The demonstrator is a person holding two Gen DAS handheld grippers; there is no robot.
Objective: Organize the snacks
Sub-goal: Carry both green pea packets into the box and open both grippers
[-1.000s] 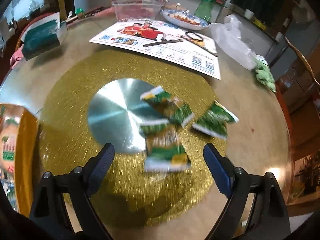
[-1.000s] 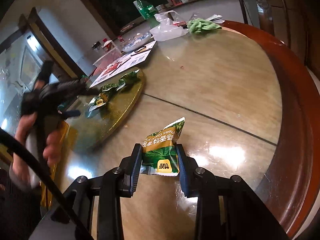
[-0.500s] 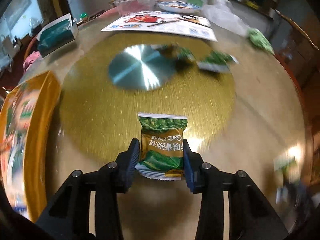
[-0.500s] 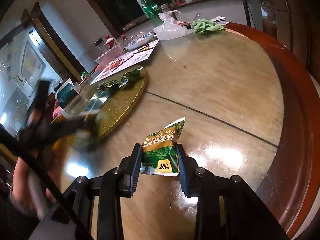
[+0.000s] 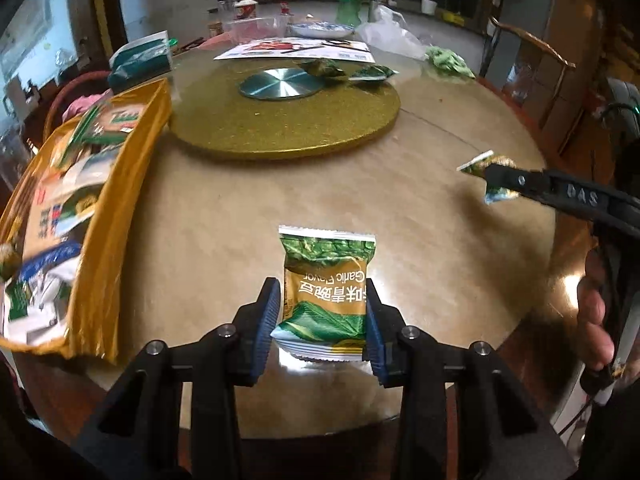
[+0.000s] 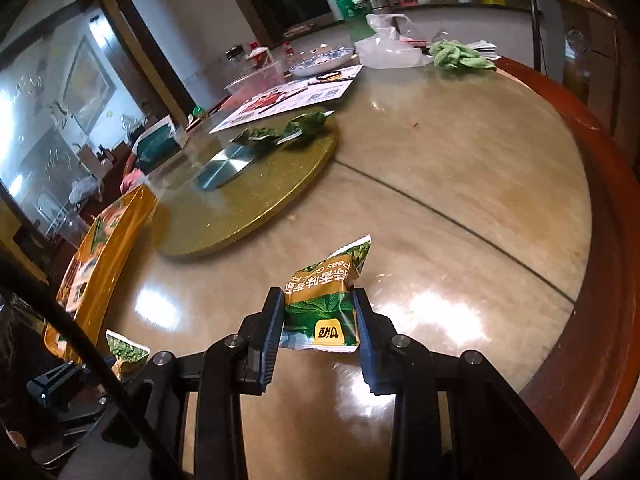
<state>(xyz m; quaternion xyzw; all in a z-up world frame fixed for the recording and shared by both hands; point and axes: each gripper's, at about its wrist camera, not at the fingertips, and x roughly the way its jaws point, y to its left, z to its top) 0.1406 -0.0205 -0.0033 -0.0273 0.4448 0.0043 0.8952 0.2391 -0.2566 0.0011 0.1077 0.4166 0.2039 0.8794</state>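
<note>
While each gripper clamps 1 pea packet, left gripper (image 5: pixel 322 316) on its packet (image 5: pixel 326 284), right gripper (image 6: pixel 318 322) on its packet (image 6: pixel 326 300), near the gold bag (image 5: pixel 96 216), thin edge-grips could slip, dropping packets beside the bag's mouth.

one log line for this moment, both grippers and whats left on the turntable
left gripper: shut on snack packet | right gripper: shut on second packet | gold turntable: two packets left | big yellow bag: lying at left
</note>
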